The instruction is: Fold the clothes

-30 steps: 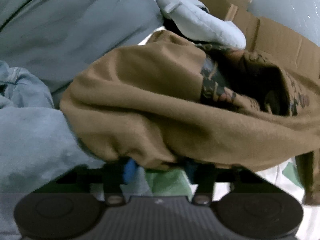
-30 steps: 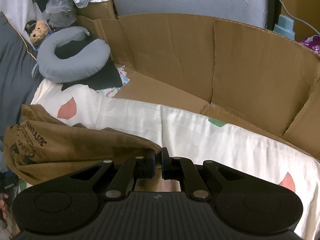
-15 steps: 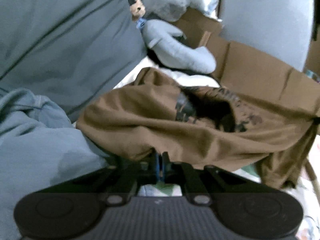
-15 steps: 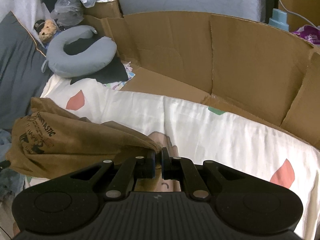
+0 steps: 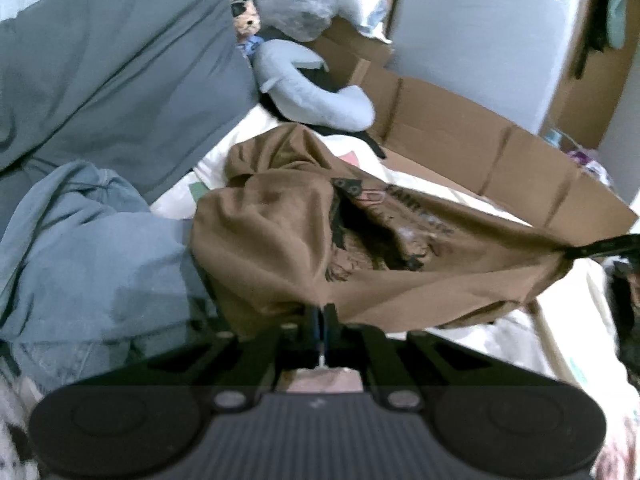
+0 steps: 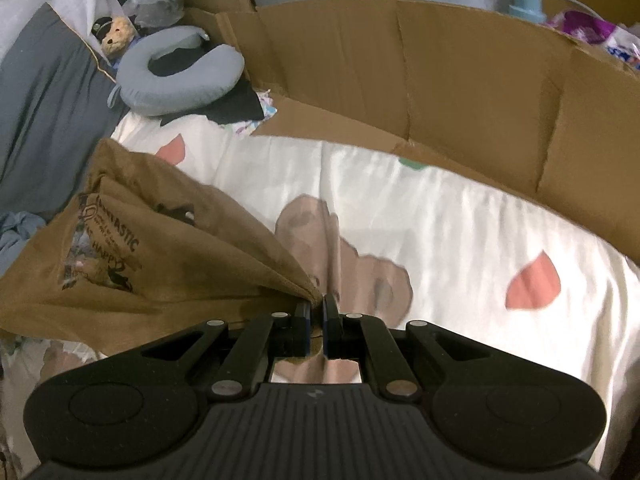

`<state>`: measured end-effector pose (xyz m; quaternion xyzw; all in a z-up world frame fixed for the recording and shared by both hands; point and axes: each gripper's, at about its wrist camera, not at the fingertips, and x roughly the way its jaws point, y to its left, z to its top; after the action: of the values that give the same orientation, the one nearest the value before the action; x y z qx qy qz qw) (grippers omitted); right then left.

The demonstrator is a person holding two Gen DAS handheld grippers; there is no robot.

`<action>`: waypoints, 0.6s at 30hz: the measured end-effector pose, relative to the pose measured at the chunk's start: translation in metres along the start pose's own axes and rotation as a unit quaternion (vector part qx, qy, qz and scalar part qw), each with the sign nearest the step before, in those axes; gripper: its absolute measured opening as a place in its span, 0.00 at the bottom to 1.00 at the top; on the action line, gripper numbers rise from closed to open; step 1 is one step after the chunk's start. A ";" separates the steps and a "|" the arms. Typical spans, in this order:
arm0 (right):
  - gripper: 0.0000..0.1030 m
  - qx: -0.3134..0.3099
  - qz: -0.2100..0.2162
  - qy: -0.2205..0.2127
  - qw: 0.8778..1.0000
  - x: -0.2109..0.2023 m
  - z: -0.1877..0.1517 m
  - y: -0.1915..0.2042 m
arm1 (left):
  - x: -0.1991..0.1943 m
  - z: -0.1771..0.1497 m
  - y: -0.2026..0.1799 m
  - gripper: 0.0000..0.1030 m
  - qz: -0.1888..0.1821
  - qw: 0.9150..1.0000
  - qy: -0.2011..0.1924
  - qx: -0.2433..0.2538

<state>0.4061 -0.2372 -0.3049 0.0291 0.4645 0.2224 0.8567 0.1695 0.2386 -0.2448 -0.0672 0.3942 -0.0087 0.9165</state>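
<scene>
Brown shirt (image 5: 280, 240) slung above the sheet (image 6: 460, 232), near its left edge. Left gripper (image 5: 320, 314) and right gripper (image 6: 316, 308) each pinch a bunched edge. The shirt's long axis runs between the grippers, still sagging and bunched toward the left one.

Bed with a white printed sheet (image 6: 460, 216) (pink and green shapes, a brown bear figure). On it: brown shirt (image 6: 132, 264) partly resting at left, grey neck pillow (image 6: 180, 80), flattened cardboard (image 6: 400, 92) along far edge, blue jeans (image 5: 80, 264).
</scene>
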 end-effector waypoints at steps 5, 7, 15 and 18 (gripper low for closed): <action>0.03 0.010 0.003 0.003 1.000 -0.022 -0.017 -0.010 | -0.033 -0.004 -0.022 0.00 -0.026 1.000 0.000 0.017; 0.03 0.013 0.006 0.002 1.000 -0.030 -0.022 -0.012 | -0.041 -0.007 -0.031 0.00 -0.032 0.999 0.004 0.026; 0.03 0.017 0.006 -0.005 1.000 -0.041 -0.032 -0.012 | 0.002 -0.031 -0.029 0.10 0.004 0.997 0.063 0.037; 0.03 0.023 0.003 -0.006 1.000 -0.037 -0.031 -0.015 | 0.021 -0.044 -0.022 0.37 0.014 0.997 0.075 0.031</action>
<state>0.3691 -0.2701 -0.2975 0.0514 0.4639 0.2141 0.8581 0.1533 0.2104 -0.2874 -0.0321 0.4623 -0.0132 0.8860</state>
